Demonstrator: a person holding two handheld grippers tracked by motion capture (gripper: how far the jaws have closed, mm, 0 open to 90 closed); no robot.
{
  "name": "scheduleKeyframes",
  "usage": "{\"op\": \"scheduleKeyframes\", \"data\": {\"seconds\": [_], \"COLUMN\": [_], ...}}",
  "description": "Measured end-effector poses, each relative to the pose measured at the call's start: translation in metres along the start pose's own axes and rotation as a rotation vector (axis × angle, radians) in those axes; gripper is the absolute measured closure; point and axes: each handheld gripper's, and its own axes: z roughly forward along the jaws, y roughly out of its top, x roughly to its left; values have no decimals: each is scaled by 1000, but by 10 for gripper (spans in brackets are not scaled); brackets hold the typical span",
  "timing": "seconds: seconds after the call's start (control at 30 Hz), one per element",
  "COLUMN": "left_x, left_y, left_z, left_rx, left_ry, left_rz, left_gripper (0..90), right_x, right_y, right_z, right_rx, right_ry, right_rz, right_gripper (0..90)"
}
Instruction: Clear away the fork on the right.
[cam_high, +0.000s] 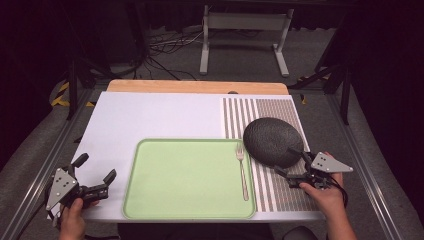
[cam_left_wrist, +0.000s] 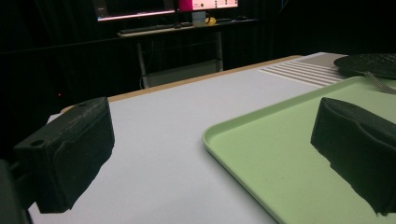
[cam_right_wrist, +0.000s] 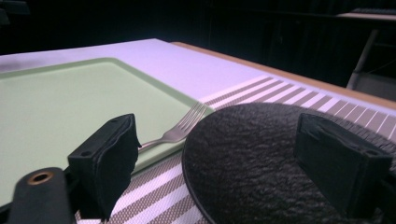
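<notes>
My right gripper (cam_high: 290, 167) is hovering at the near edge of the dark textured plate (cam_high: 272, 141), its jaws standing wide apart, one over the plate and one beside it, clasping nothing. The plate is lying on the striped mat (cam_high: 280, 190), just right of the green tray (cam_high: 185, 180), whose right edge is carrying a fork (cam_high: 242, 172). My left gripper (cam_high: 95, 180) is resting open at the counter's (cam_high: 150, 115) near left corner.
</notes>
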Motion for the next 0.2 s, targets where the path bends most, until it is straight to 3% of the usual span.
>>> {"op": "scheduleKeyframes", "data": {"seconds": [0.2], "left_x": [1], "left_y": [-1], "left_z": [0], "left_rx": [-4], "left_ry": [1], "left_rz": [-3], "left_gripper": [2], "right_x": [1], "right_y": [-1], "right_z": [1], "right_rx": [5], "right_ry": [9], "right_rz": [7], "right_gripper": [135]}}
